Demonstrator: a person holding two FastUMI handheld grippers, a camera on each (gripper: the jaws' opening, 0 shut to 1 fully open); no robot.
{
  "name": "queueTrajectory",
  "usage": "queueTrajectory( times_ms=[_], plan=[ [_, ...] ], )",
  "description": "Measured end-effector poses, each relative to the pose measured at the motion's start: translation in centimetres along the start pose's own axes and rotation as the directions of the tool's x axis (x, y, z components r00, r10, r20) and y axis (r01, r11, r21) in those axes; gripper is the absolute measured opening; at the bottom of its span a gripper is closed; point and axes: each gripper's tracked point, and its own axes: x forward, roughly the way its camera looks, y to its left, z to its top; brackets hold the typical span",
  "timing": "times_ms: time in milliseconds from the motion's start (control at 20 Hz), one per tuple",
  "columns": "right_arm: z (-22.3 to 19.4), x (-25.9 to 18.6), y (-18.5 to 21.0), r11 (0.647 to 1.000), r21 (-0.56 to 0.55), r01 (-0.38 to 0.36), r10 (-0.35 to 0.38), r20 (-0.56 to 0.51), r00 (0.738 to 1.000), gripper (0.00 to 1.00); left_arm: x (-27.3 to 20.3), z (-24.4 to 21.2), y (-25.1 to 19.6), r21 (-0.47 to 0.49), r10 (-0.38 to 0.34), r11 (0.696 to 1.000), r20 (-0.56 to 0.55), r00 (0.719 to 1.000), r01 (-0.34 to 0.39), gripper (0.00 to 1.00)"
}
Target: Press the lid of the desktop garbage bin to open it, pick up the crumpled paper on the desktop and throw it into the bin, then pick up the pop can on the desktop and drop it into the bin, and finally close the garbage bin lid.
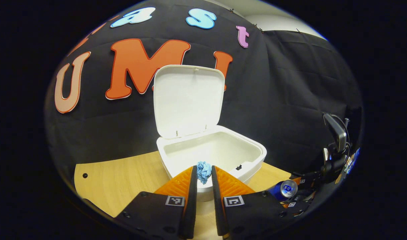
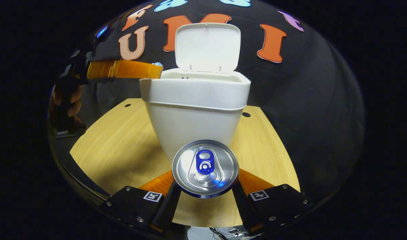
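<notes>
The white garbage bin stands on the wooden desktop with its lid swung up and open. My left gripper is shut on the blue crumpled paper, held just over the bin's near rim. In the right gripper view that gripper reaches in from the left at the bin's rim, a hand behind it. My right gripper is shut on the blue pop can, its silver top facing the camera, in front of the bin. The can also shows low right in the left gripper view.
The light wooden desktop has small dark holes near its edges. The black cloth wall stands close behind the bin. A dark device on a stand rises at the right of the left gripper view.
</notes>
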Motion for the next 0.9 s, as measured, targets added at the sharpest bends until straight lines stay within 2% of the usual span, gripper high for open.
queueTrajectory(
  times_ms=[50, 250, 350, 400, 650, 900],
  plan=[
    [0.6, -0.3, -0.4, 1.0, -0.006, 0.01, -0.01, 0.012, 1.0, 0.8, -0.1, 0.1, -0.2, 0.004, -0.004, 1.0, 0.002, 1.0, 0.004, 0.3],
    [3.5, -2.5, -1.4, 0.999, -0.012, 0.042, -0.041, 0.059, 0.997, 0.8, -0.1, 0.2, -0.2, 0.019, -0.011, 1.0, 0.009, 1.0, 0.011, 0.46],
    [4.7, -3.5, -1.8, 0.999, -0.018, 0.051, -0.05, 0.083, 0.995, 0.8, -0.2, 0.3, -0.4, 0.028, -0.022, 0.999, 0.012, 1.0, 0.022, 0.58],
    [5.5, -3.9, -2.1, 0.998, -0.022, 0.057, -0.054, 0.096, 0.994, 0.8, -0.2, 0.3, -0.1, 0.033, -0.021, 0.999, 0.012, 1.0, 0.021, 0.68],
    [9.9, -5.9, -2.6, 0.998, -0.033, 0.061, -0.054, 0.177, 0.983, 0.8, -0.8, 0.4, 0.2, 0.058, -0.021, 0.998, 0.017, 1.0, 0.02, 0.88],
    [13.8, -7.0, -2.7, 0.998, -0.044, 0.051, -0.039, 0.23, 0.972, 0.8, -1.8, 0.0, 2.3, 0.016, 0.022, 1.0, 0.018, 1.0, -0.023, 0.89]
  ],
)
